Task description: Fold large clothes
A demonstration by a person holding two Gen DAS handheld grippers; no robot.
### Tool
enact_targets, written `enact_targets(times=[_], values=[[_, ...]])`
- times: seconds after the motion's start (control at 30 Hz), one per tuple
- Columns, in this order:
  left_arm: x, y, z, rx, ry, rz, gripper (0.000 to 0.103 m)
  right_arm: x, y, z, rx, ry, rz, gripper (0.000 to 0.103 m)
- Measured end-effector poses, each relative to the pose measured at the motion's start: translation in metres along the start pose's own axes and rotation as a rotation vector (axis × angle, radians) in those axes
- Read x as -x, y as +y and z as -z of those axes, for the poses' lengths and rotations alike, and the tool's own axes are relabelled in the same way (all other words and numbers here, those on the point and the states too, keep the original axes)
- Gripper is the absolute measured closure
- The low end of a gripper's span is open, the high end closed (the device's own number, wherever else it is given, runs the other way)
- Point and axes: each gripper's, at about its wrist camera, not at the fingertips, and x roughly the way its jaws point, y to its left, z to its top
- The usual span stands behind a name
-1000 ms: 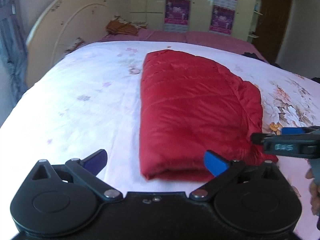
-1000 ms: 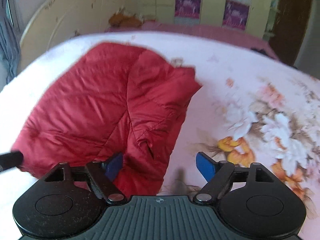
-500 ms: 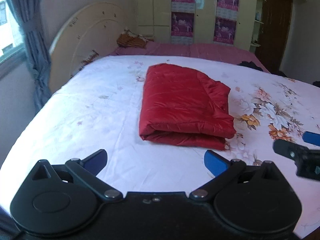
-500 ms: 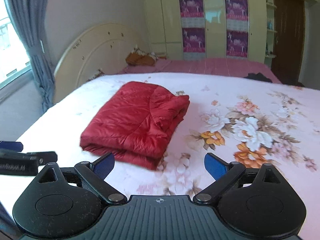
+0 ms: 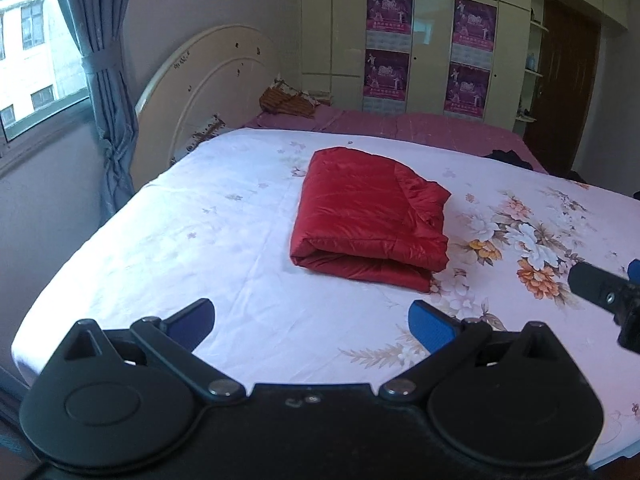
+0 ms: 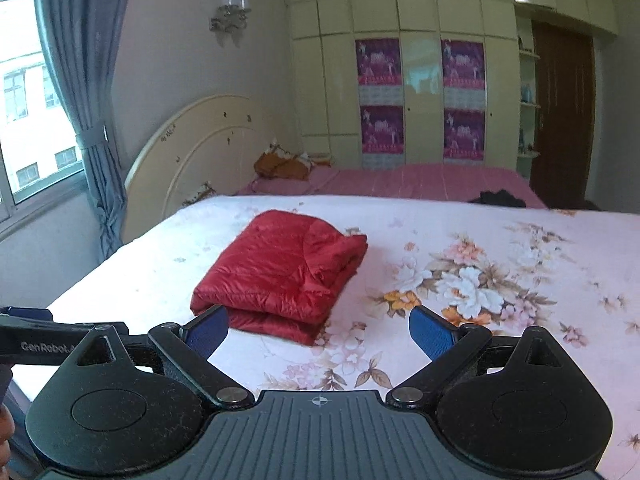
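Left wrist view: I see the folded red quilted jacket point(image 5: 372, 216) lying flat on the bed's white floral-print sheet point(image 5: 192, 240), near the middle, its thick folded edge facing my cameras. My left claw point(image 5: 312, 320) hangs above the near part of the bed, well apart from the jacket, its blue pads point(image 5: 430, 326) spread wide with only sheet showing between them. The tip of my right claw point(image 5: 600, 288) enters at the right edge of this view, also clear of the jacket.

From the right wrist view, the right claw point(image 6: 318, 332) has just been opening and now stands wide, gripping nothing; the jacket point(image 6: 280, 276) lies beyond the left pad, not touching it. The left claw's black body point(image 6: 44, 342) shows at the left edge. A cream curved headboard point(image 6: 192, 152) stands at the bed's left end, beside a tied blue-grey curtain point(image 6: 88, 92).
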Motion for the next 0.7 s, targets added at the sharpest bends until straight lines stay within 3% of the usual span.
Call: enact_targets(times=[0.7], values=[[0.012,0.002,0.006,-0.024,-0.021,-0.014,0.0,0.013,0.01,0.0,-0.014,-0.019,-0.015,0.007]])
